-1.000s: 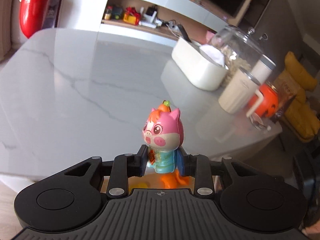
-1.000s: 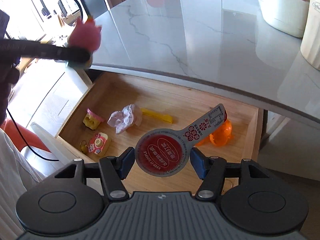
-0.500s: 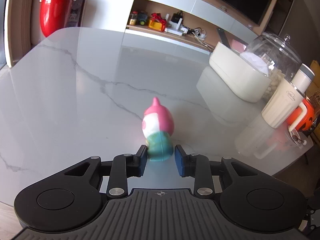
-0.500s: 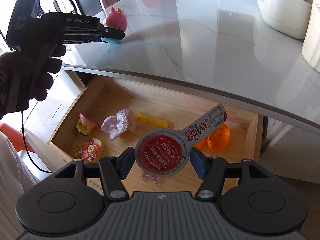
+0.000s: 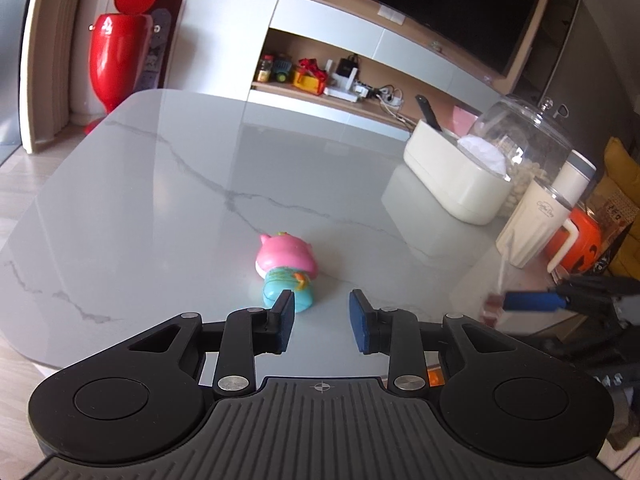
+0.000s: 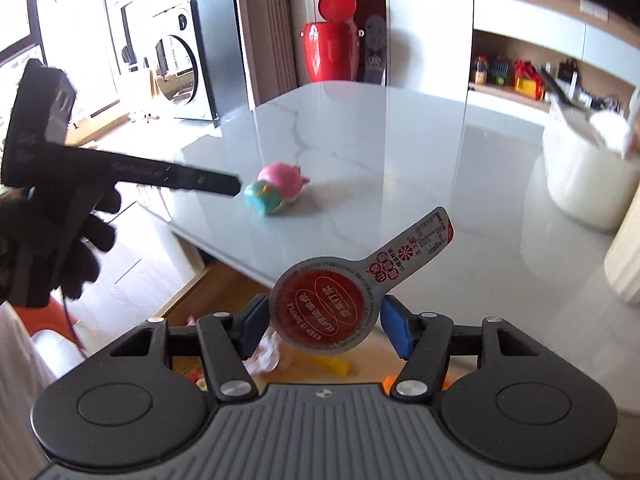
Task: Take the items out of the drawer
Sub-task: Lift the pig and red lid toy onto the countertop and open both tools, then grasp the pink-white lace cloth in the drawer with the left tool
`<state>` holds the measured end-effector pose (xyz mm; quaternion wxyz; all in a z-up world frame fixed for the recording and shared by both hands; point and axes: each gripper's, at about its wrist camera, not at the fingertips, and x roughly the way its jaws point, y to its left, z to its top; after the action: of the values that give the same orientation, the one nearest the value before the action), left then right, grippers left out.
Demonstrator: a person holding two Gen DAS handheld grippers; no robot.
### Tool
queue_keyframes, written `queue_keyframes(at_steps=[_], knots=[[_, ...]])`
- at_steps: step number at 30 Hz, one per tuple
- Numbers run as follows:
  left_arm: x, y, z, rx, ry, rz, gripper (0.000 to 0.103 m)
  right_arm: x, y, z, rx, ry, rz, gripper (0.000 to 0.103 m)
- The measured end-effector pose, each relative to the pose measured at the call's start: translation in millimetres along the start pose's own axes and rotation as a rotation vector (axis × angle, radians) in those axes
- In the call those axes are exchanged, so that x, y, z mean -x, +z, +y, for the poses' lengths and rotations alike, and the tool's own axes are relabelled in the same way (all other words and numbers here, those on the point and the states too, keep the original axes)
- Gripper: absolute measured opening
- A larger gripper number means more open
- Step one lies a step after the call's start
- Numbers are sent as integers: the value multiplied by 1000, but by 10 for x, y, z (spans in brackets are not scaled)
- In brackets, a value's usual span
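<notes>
- While right gripper [image 6: 324, 320] clamps the round foil-lidded snack pack [image 6: 322, 312] by its rim, over the drawer [image 6: 208, 292] edge: light, thin lid, prob. crushable; hold rim, not tab.
- Pack: red disc, silver border, printed tab up-right.
- Left gripper [image 5: 322, 316] jaws apart, empty.
- Pig toy [image 5: 286, 268] lies tipped on marble table [image 5: 160, 200], just beyond left pad: hard plastic, slick; grab teal body.

Pink pig toy [image 5: 286, 266] with teal body lies toppled on the marble top at frame centre; round red-and-silver foil packet [image 6: 326, 310] with tab pointing upper right sits lower centre.
</notes>
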<state>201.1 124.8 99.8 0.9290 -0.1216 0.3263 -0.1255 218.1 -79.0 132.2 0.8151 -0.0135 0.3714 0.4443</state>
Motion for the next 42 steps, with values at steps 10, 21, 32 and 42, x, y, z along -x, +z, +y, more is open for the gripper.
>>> queue_keyframes(at_steps=[10, 21, 32, 42], knots=[[-36, -285, 103, -80, -83, 177, 33, -757, 500, -107, -50, -72, 27, 80], [-525, -683, -139, -244, -96, 466, 33, -22, -283, -227, -18, -78, 44, 103], [-948, -783, -381, -440, 41, 602, 33, -96, -423, -609, -141, -121, 118, 103], [-1398, -940, -334, -486, 157, 670, 33, -61, -410, -667, -156, -142, 134, 103]])
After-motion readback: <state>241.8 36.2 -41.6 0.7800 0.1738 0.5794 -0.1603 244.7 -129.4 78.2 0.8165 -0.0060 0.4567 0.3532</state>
